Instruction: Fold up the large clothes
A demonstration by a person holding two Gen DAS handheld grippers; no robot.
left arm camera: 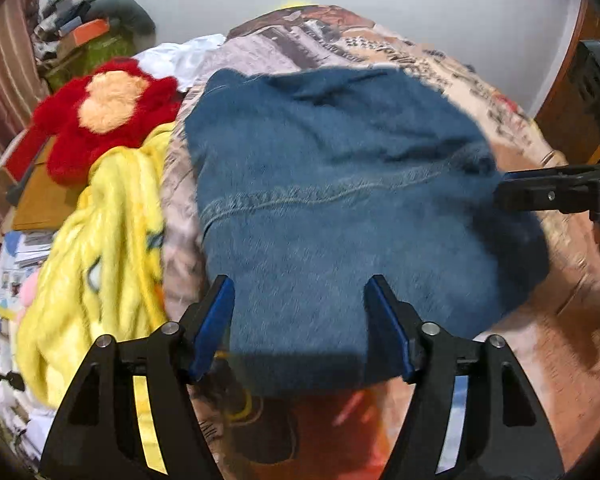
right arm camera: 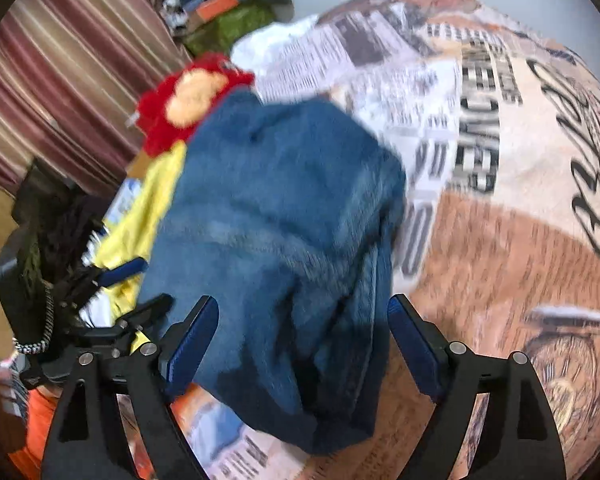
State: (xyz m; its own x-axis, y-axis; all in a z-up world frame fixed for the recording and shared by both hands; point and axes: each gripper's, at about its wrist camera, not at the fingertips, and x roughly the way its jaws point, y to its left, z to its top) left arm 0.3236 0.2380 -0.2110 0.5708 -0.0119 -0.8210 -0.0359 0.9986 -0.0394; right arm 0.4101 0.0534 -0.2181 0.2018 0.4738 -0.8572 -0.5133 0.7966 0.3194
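Tongs, left (left arm camera: 300, 320): jaws spread wide, nothing between them, poised over the near hem of the jeans (left arm camera: 340, 184), low centre of the left view. Tongs, right (right arm camera: 302, 340): likewise spread and empty, straddling the near end of the jeans in the lower centre of the right view; the pads appear clear of the cloth, though blur makes contact hard to rule out.

Jeans: blue denim, already doubled into a compact bundle, lying mid-frame on the bedspread (left arm camera: 540, 288). A stitched seam crosses the upper layer. Layered edges show along the right side in the right view.

Step in hand, as judged: a fold looks laid down and both tongs freed; the bundle seems part-folded, possibly one more fold short of finished.

Next move calls for: each tong closing on a near corner through all layers, then carrying the edge evenly toward the far end, keeping the stack square.

Surroundings: yellow blanket (left arm camera: 100, 232) just left of the jeans; red plush (left arm camera: 104, 112) upper left; striped curtain (right arm camera: 60, 72) far left of the right view.
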